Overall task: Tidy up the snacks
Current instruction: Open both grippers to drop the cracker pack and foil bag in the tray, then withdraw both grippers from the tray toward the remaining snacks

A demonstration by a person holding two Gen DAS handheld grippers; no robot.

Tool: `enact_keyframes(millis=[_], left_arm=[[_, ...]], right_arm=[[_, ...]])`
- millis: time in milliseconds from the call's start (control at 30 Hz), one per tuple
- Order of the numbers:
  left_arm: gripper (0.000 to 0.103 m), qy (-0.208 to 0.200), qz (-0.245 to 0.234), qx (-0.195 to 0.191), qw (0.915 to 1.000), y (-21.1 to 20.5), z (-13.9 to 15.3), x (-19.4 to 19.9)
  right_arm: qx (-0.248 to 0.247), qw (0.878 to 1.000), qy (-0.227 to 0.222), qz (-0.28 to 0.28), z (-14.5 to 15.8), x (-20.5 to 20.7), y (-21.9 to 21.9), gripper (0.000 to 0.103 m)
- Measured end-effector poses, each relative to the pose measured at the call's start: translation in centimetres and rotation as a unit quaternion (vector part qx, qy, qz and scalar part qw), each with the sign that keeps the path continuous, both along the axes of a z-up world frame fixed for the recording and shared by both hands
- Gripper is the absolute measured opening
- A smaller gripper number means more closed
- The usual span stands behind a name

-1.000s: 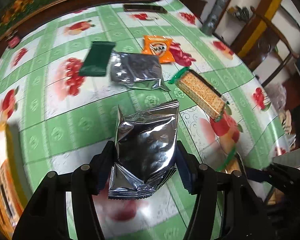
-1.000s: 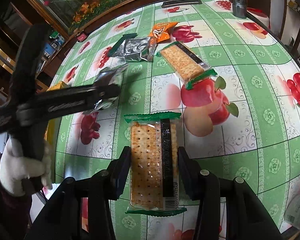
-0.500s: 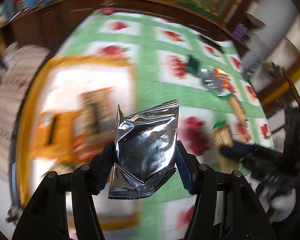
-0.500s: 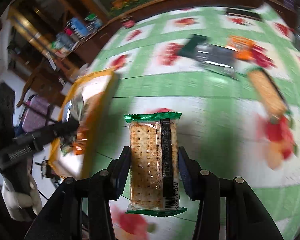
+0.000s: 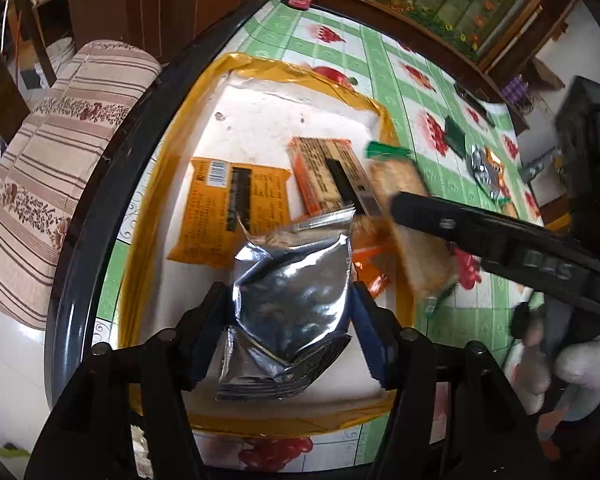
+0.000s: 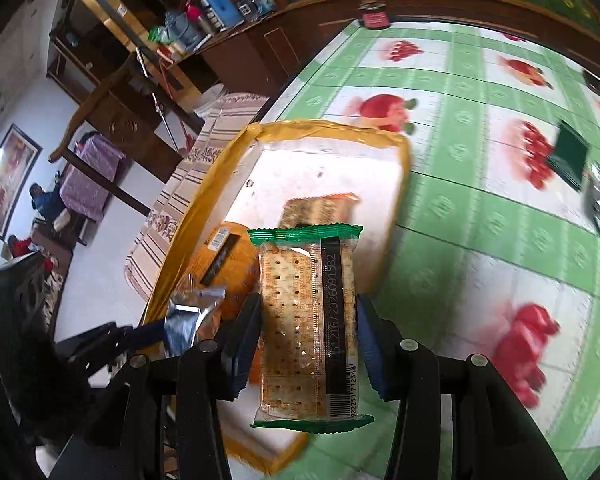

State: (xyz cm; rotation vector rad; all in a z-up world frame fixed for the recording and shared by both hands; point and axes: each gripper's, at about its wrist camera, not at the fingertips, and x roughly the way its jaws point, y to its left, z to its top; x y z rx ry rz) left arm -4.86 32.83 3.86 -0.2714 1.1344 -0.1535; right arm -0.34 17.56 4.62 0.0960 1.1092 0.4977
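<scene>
The table (image 5: 384, 68), covered in a green-and-white cloth printed with red fruit, fills most of both views, its dark rim curving along the left side. On it near that edge sits a shallow tray (image 5: 140, 216) with a yellow-taped rim and a white floor. Beyond the rim lies a striped, rolled cushion (image 5: 60, 184).

2 orange snack packets lie flat on the tray floor: a wide one (image 5: 228, 212) with a barcode at its upper left, and just right of it a narrower one (image 5: 328, 180) with a dark band along its length.

The right gripper (image 6: 307, 344) hangs over the tray's near right part, its jaws pressed against the long sides of a green-ended cracker pack (image 6: 307, 332), which stands lengthwise between them with the barcode strip facing the camera. In the left wrist view this pack shows blurred at the tray's right rim.

The left gripper (image 5: 292, 320) is over the near end of the tray, its jaws clamped on a crumpled silver foil packet (image 5: 292, 304), held upright above the white floor.

Far across the cloth, well apart from the tray, lie a dark green packet (image 6: 570, 156) and another silver packet (image 5: 480, 164), next to a small orange one (image 5: 494, 160).
</scene>
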Motion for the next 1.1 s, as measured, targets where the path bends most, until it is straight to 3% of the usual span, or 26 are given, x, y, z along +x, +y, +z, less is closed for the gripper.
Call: enact_keyframes(millis=[67, 300, 467, 833, 1100], left_arm=[[0.073, -0.003, 0.004, -0.008, 1.0, 0.9, 0.3, 0.1], [0.073, -0.022, 0.003, -0.005, 0.9997, 2.6, 2.1, 0.2], [0.073, -0.041, -0.004, 0.031, 0.9987, 2.3, 3.3, 0.6], [0.074, -0.096, -0.023, 0.157, 0.9826, -3.0, 6.4, -0.5], [0.078, -0.127, -0.037, 0.193, 0.9722, -9.2, 8.7, -3.6]], right_arm=[[-0.01, 1.0, 0.0, 0.001, -0.4, 0.8, 1.3, 0.047], [-0.013, 1.0, -0.009, 0.005, -1.2, 3.2, 4.2, 0.05], [-0.008, 0.999, -0.031, -0.013, 0.5, 3.1, 3.9, 0.05], [0.019, 0.996, -0.033, -0.085, 2.1, -0.3, -3.4, 0.054], [0.03, 0.993, -0.047, -0.104, 3.2, -4.8, -9.7, 0.055]])
